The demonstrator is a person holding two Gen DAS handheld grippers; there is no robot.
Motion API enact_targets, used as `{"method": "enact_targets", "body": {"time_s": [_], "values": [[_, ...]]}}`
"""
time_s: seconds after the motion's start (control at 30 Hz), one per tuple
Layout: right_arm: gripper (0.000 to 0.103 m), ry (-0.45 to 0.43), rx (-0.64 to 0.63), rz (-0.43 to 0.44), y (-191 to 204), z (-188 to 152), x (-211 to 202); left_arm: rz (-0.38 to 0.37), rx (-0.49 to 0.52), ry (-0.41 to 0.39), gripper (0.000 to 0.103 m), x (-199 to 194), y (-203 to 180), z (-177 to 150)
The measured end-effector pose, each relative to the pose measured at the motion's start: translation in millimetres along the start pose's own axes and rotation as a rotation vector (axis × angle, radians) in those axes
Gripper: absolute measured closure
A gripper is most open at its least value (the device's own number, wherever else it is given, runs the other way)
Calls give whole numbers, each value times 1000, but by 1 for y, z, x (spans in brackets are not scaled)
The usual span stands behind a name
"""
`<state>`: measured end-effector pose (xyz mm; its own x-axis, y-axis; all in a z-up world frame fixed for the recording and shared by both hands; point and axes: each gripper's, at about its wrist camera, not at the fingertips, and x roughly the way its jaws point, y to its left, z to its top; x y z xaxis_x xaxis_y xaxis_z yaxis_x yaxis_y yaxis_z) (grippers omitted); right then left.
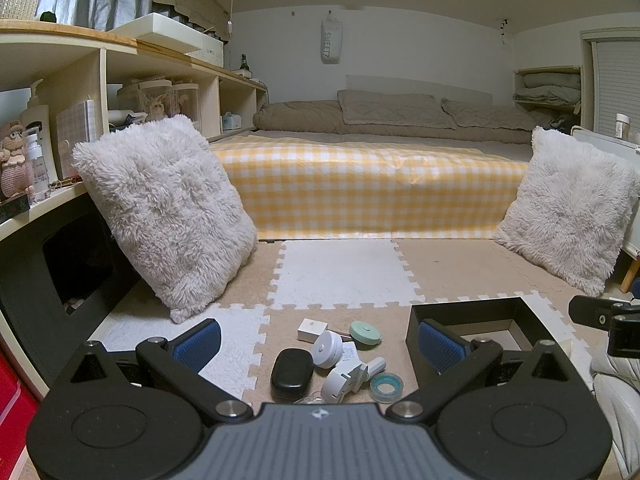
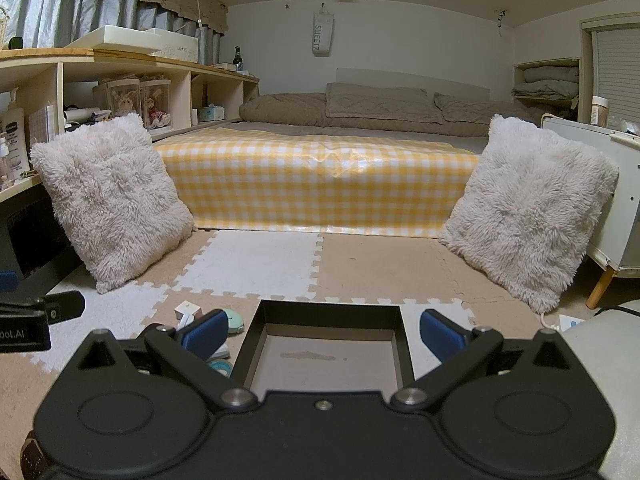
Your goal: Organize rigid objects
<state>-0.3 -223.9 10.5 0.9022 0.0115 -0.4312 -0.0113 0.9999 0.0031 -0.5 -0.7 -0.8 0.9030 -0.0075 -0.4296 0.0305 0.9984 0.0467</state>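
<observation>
A pile of small objects lies on the foam floor mat between my left gripper's (image 1: pixel 320 346) open fingers: a black oval case (image 1: pixel 291 373), a white round disc (image 1: pixel 328 349), a mint round tape measure (image 1: pixel 364 333), a small white cube (image 1: pixel 312 329), a white plug-like piece (image 1: pixel 350 376) and a teal tape roll (image 1: pixel 386 387). A black open box (image 1: pixel 472 322) stands to their right, empty. My right gripper (image 2: pixel 322 336) hovers open over that box (image 2: pixel 324 354), nothing held. The mint tape measure (image 2: pixel 234 322) and white cube (image 2: pixel 187 311) show left of the box.
Two fluffy white cushions (image 2: pixel 114 196) (image 2: pixel 528 208) lean at either side of a bed with a yellow checked cover (image 2: pixel 316 188). A shelf unit (image 1: pixel 120 92) with bottles and jars runs along the left. A white cabinet (image 2: pixel 616 200) on wooden legs stands right.
</observation>
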Motion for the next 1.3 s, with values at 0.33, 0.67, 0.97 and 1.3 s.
{"method": "enact_targets", "body": {"time_s": [0.33,0.67,0.97,1.3], "values": [[0,0,0,0,0,0,0,-1,-1,1,0,0,0,0],[0,-7,2,3,-6,-6,1,-3,1,-5,0,2,-3,0],[0,-40,74,5,-15,14,0,5,-13,-45,0,2,-5,10],[0,-55,143,-21,-56,33,36,55,-14,-80,0,31,3,34]]}}
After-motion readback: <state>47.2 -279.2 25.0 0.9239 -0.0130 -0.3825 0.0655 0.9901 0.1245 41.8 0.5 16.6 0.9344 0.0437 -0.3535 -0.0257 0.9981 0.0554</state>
